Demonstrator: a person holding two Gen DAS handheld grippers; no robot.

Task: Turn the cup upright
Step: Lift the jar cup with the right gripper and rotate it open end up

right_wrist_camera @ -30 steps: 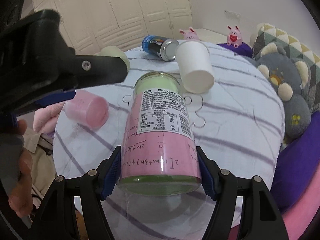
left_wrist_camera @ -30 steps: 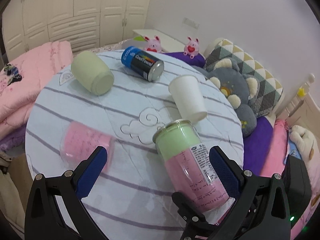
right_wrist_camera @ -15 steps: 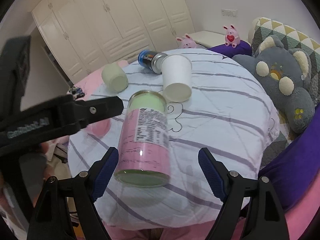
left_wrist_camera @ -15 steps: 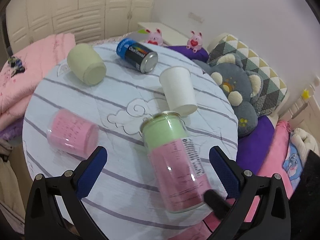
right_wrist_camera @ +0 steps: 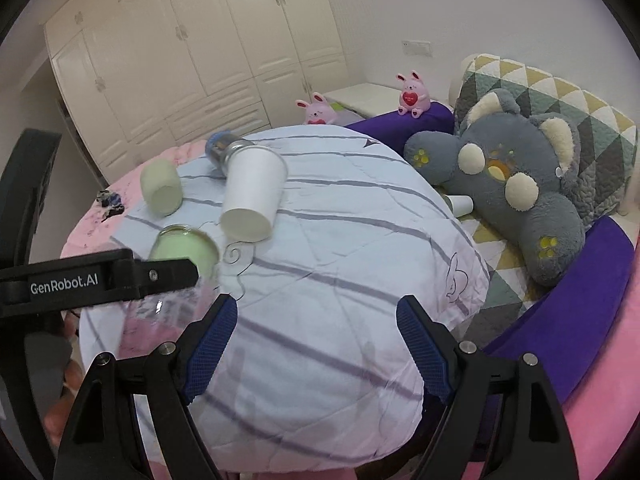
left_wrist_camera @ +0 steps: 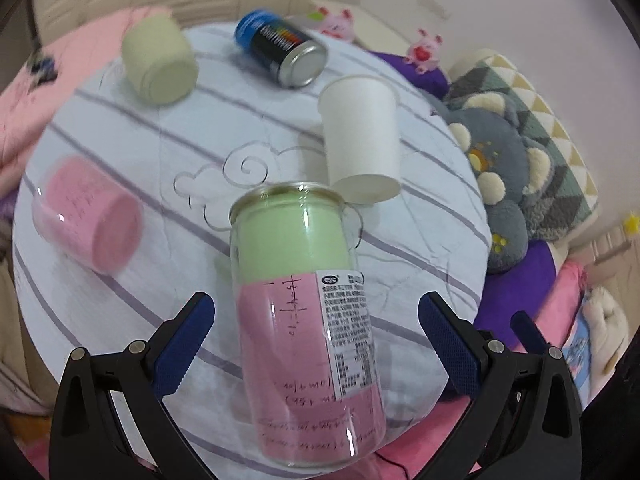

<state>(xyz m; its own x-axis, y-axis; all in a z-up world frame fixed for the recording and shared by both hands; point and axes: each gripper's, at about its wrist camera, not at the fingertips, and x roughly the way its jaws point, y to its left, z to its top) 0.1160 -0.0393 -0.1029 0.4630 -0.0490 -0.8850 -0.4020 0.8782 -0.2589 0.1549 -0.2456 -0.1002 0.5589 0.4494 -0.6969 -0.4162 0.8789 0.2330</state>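
the left gripper (left_wrist_camera: 316,336) has its fingers spread wide, the clear cup (left_wrist_camera: 304,320) (green and pink inside) lying on its side between them at the near edge of the striped worktop (left_wrist_camera: 420,240), touching neither. the right gripper (right_wrist_camera: 316,344) is also open and holds nothing. farther in lies a white paper cup (left_wrist_camera: 360,136), a blue can (left_wrist_camera: 280,48) beyond.

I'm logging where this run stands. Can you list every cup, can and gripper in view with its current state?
clear pink-and-green cup: lying on its side, between the open jaws, ungripped
white paper cup: on its side
pale green cup: on its side
pink cup: on its side
blue can: on its side
left gripper: open
right gripper: open, empty
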